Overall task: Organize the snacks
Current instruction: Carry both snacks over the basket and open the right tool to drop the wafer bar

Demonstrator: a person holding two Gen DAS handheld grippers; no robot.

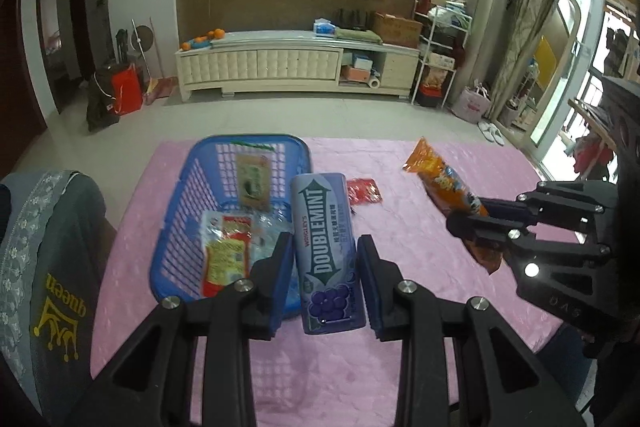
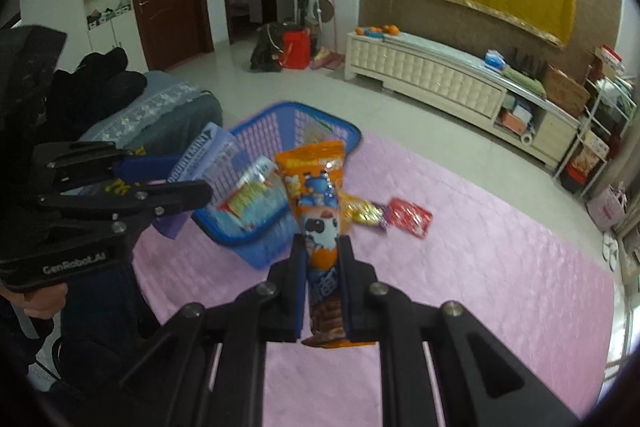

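My left gripper (image 1: 325,247) is shut on a purple Doublemint gum pack (image 1: 327,251) and holds it above the table beside the right rim of the blue basket (image 1: 176,227). The basket holds a red-and-yellow packet (image 1: 226,251) and a brown packet (image 1: 252,179). My right gripper (image 2: 323,247) is shut on an orange snack bag (image 2: 320,203), held above the pink tablecloth (image 2: 480,267) near the basket (image 2: 256,251). In the right wrist view the left gripper (image 2: 192,183) holds the gum pack (image 2: 200,159) at the left.
A small red packet (image 1: 363,190) lies on the cloth right of the basket; it also shows in the right wrist view (image 2: 410,217) beside a yellow-purple packet (image 2: 364,213). A grey cushioned seat (image 1: 44,267) stands left of the table. A white TV cabinet (image 1: 296,67) stands behind.
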